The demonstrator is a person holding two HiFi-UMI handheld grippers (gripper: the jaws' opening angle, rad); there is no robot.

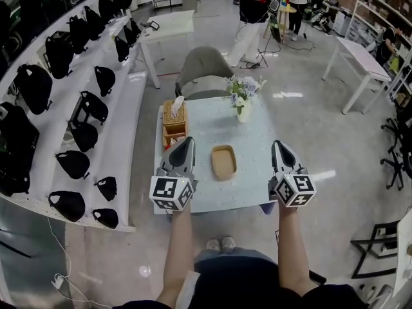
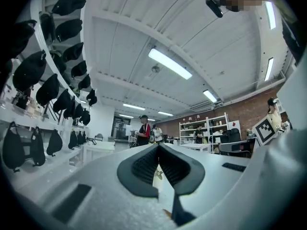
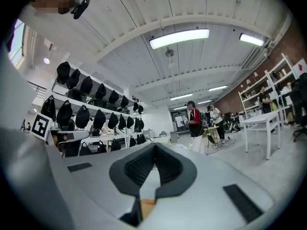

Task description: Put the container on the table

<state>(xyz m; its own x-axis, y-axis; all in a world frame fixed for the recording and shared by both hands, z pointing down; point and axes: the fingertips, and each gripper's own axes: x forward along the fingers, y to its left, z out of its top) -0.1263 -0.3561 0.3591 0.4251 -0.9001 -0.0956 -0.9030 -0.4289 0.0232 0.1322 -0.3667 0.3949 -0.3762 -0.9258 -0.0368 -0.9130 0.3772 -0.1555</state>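
Two grippers [image 1: 188,140] [image 1: 277,144], fingers [image 2: 144,166] together, empty

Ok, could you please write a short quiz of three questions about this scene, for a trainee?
1. True or false: the shallow tan rectangular container rests on the pale table.
2. Which stands nearer the grey chair: A) the white vase of flowers, B) the container?
3. Fill in: the left gripper and the right gripper both have their jaws ____.
Key: 1 true; 2 A; 3 shut.
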